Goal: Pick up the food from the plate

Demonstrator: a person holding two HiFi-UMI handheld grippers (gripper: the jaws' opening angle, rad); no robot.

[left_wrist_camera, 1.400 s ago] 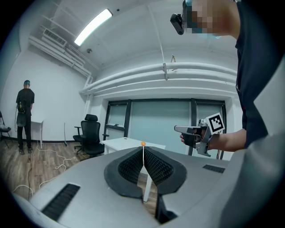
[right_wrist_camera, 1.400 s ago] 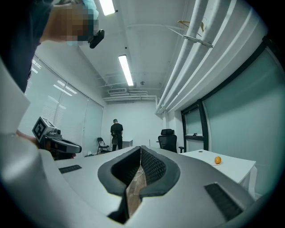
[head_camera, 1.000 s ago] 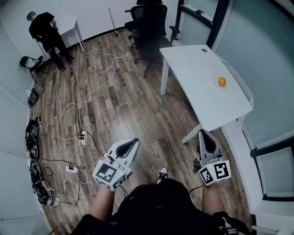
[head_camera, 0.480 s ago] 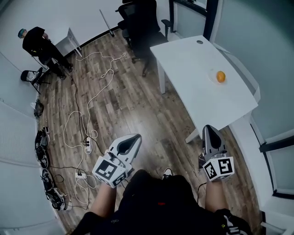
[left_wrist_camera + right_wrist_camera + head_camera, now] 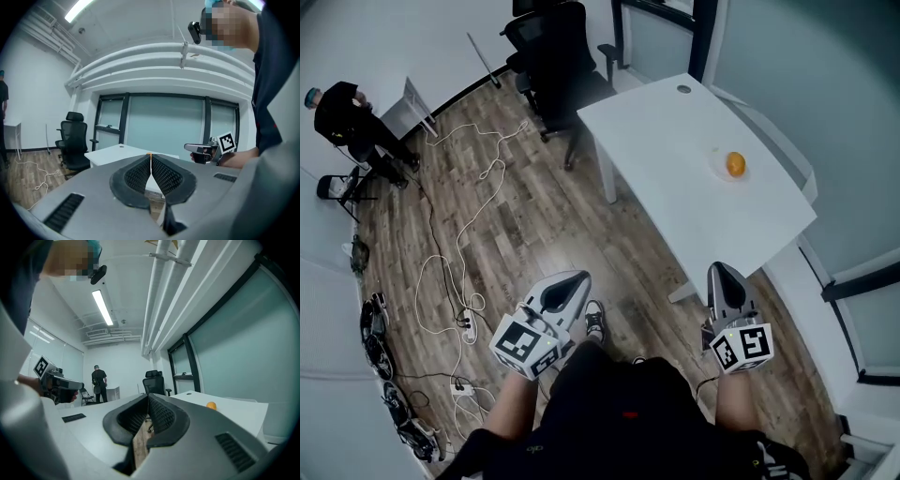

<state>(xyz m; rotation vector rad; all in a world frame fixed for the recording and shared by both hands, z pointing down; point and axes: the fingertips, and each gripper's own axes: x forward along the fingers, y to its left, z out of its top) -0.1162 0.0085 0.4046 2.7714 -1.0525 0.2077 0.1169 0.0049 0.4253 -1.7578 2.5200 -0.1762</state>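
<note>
An orange piece of food (image 5: 736, 165) lies on a small pale plate (image 5: 721, 164) near the far right edge of the white table (image 5: 675, 159); it also shows as an orange dot (image 5: 212, 405) in the right gripper view. My left gripper (image 5: 578, 279) is shut and empty, held over the wooden floor well short of the table. My right gripper (image 5: 716, 270) is shut and empty too, just off the table's near corner. Each gripper view shows the jaws meeting at the tips, the left (image 5: 150, 155) and the right (image 5: 148, 396).
Black office chairs (image 5: 555, 58) stand at the table's far end. White cables (image 5: 450, 253) and power strips trail across the floor on the left. A person in black (image 5: 342, 111) stands by a small white desk at the far left. A glass wall runs along the right.
The view has shifted toward the table, which now sits nearer and more central. Both grippers stay shut and hold about the same place in the view.
</note>
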